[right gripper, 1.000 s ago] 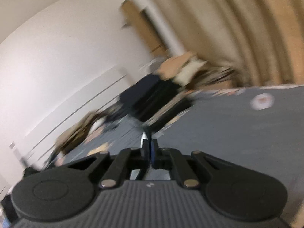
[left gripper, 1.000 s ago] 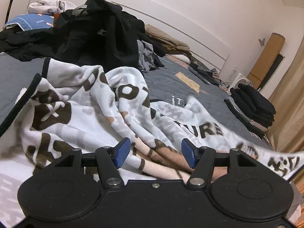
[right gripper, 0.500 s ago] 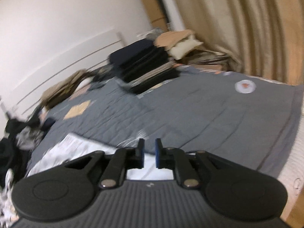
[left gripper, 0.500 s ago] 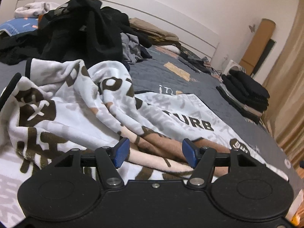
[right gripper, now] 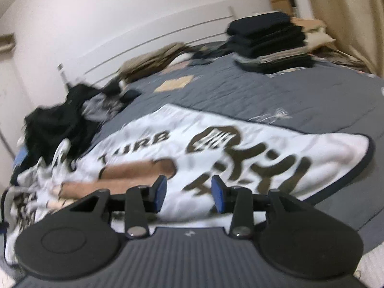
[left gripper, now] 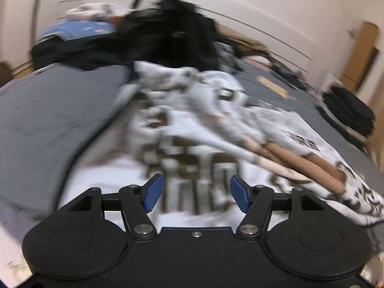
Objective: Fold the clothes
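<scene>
A white fleece blanket (left gripper: 216,124) printed with large dark brown letters and tan bands lies on a grey quilted bed cover (right gripper: 276,96). Its nap looks soft and plush, and a thin dark binding trims its edge. In the right wrist view one half lies spread fairly flat toward the near edge of the bed, ending in a rounded corner; the other half is bunched in thick rumpled folds toward the loose clothes.

The left tool (left gripper: 195,193) hangs over the crumpled part with its blue ribbed pads (left gripper: 152,193) set wide apart and nothing between them. The right tool (right gripper: 188,190) hovers above the flat printed part; its jaws are opening, moderately apart, and the blanket lies below them, not gripped.

Behind the blanket a heap of black garments (left gripper: 168,40) sits loose and shapeless. A blue patterned cloth (left gripper: 79,28) lies beyond it by the wall. Toward the far corner of the bed a neat stack of folded dark clothes (right gripper: 268,40) stands in flat layers, with pale beige folded pieces (right gripper: 316,37) beside it. A beige pleated curtain (right gripper: 348,19) hangs behind the stack. Both views are blurred.
</scene>
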